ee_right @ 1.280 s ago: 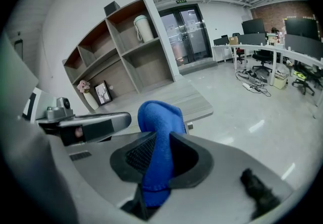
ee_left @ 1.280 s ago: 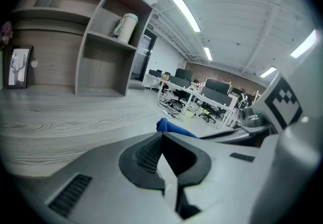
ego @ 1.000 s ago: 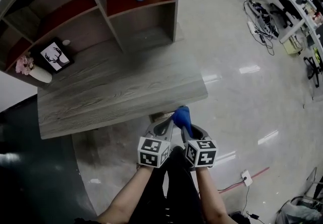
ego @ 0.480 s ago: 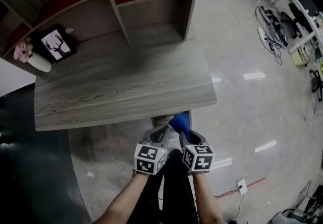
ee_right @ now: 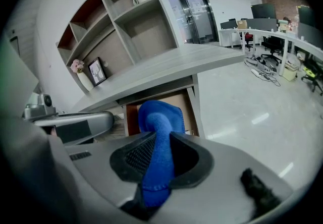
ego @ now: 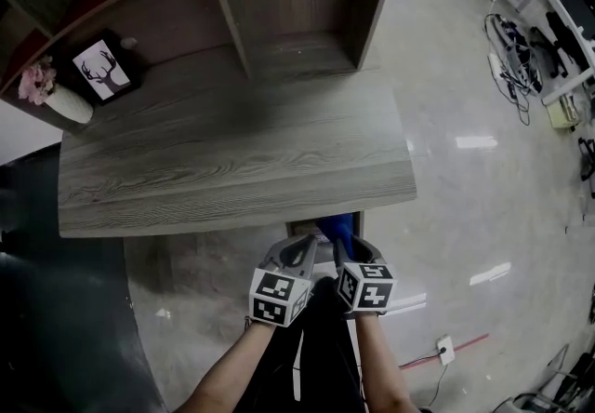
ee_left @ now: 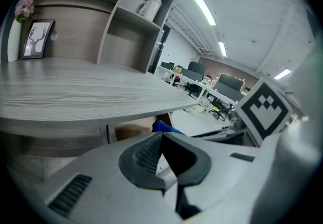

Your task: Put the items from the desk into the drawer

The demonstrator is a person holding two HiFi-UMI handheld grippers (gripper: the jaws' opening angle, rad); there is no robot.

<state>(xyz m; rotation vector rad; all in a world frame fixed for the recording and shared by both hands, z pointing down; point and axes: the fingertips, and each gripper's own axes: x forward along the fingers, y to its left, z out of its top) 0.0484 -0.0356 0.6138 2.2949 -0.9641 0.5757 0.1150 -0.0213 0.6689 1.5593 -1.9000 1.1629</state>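
1. Right claw [ee_right: 161, 137] grips a blue cloth [ee_right: 160, 114] just over the open drawer [ee_right: 182, 103] beneath the wooden bench [ego: 232, 160].
2. Left claw [ee_left: 162, 136] alongside, clenched on nothing.

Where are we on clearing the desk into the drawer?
Done: the desk is bare across its open top, and the drawer under its front edge stands open. In hand: right claw shut on a blue cloth, by the drawer; left claw shut, empty. Left: drop the cloth in. A framed picture and vase sit at the back; unclear if they count.
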